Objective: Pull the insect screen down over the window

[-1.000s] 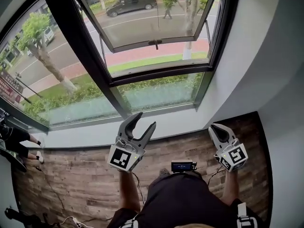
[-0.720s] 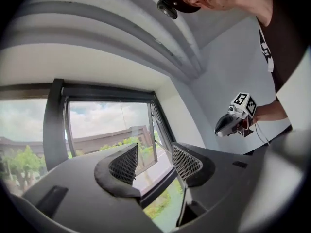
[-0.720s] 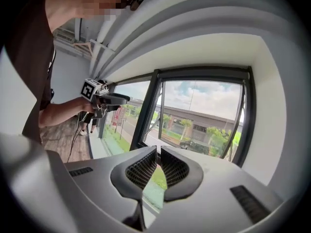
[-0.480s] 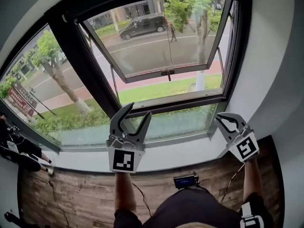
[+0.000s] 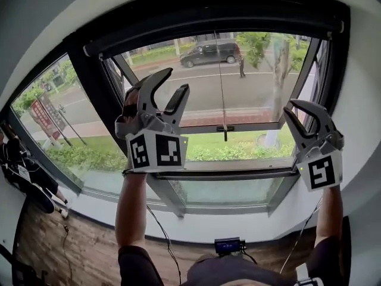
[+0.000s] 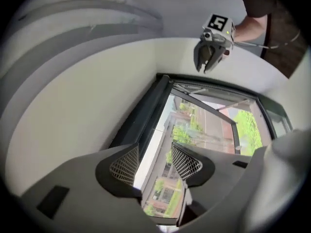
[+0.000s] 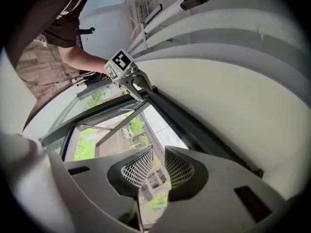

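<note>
Black insect screen cassette point(image 5: 214, 18) sits at twelve o'clock; left gripper point(image 5: 172, 82) gapes empty, right gripper point(image 5: 303, 119) barely parted, empty. Pulling off-centre from the pull cord point(image 5: 221, 82) could drag the mesh down crooked

Thin cable point(image 5: 63, 226) on wood-plank floor point(image 5: 89, 256)

Daylight floods in through the window point(image 5: 238, 82), so the street outside is bright while the window frame point(image 5: 89, 88) reads almost black. The white wall point(image 6: 73, 110) is evenly lit, with soft shade. All views bow strongly at the edges. Both gripper views have black corners and soft, blurred foregrounds.
</note>
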`<state>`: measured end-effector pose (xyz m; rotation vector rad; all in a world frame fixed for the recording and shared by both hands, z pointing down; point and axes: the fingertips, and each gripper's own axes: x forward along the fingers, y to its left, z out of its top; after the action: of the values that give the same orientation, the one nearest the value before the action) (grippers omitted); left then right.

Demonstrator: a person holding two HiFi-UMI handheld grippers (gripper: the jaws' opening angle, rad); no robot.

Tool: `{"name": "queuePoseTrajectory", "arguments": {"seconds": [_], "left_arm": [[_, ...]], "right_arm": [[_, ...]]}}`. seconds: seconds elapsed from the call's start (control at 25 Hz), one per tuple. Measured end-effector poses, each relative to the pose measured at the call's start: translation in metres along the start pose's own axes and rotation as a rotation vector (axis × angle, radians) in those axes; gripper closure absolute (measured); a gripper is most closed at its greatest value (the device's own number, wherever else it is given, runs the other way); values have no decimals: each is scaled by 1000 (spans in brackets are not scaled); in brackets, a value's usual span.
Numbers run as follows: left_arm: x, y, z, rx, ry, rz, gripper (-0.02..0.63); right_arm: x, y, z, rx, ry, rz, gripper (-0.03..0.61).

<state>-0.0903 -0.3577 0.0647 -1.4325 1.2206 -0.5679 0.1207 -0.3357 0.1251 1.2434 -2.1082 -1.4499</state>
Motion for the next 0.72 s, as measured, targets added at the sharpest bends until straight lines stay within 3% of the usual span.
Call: {"name": "queuePoseTrajectory", "arguments": {"seconds": [0.12, 0.24, 0.48, 0.72], "left_arm": [[44, 17, -7, 111, 55, -7, 397], [84, 32, -20, 176, 100, -18, 397], [130, 36, -45, 208, 118, -71, 428], [147, 46, -53, 232, 100, -69, 540]], "right_arm": [[42, -36, 9, -50, -27, -48, 518], [86, -61, 11, -124, 5, -39, 518], [150, -87, 2, -307, 156, 29, 518], [173, -99, -3, -327, 215, 53, 518]]}}
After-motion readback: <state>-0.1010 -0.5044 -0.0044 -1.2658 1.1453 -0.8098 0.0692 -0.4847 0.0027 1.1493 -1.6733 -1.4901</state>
